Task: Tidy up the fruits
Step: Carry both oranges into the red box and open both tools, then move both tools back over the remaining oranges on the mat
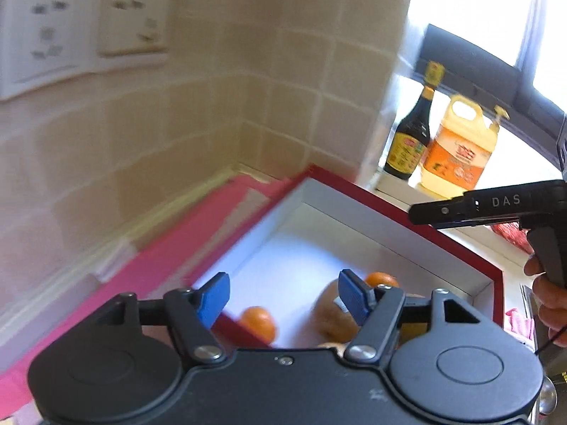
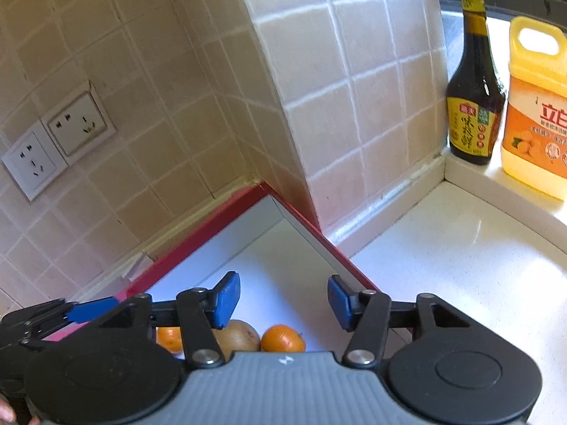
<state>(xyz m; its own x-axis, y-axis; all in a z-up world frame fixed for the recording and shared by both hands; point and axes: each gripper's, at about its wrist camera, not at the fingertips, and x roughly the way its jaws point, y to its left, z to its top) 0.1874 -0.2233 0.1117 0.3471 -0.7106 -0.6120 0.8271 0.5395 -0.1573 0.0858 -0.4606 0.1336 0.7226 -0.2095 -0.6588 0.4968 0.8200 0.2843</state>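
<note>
A red-rimmed box with a white inside (image 1: 354, 186) (image 2: 226, 209) sits in the tiled corner. In it lie two small oranges (image 1: 258, 322) (image 1: 381, 279) and a brown kiwi (image 1: 331, 318). The right wrist view shows the kiwi (image 2: 239, 334) between the oranges (image 2: 283, 338) (image 2: 169, 338). My left gripper (image 1: 281, 297) is open and empty, above the box's near edge. My right gripper (image 2: 283, 299) is open and empty, above the fruits. The right gripper's body (image 1: 496, 205) shows at the right of the left wrist view, and the left fingertip (image 2: 90, 310) at the left of the right wrist view.
A dark sauce bottle (image 2: 473, 81) and an orange detergent jug (image 2: 537, 113) stand on the window ledge at the right. Wall sockets (image 2: 53, 145) sit on the tiles at the left. A pink lid or board (image 1: 170, 255) lies left of the box. White counter (image 2: 460, 265) lies right of it.
</note>
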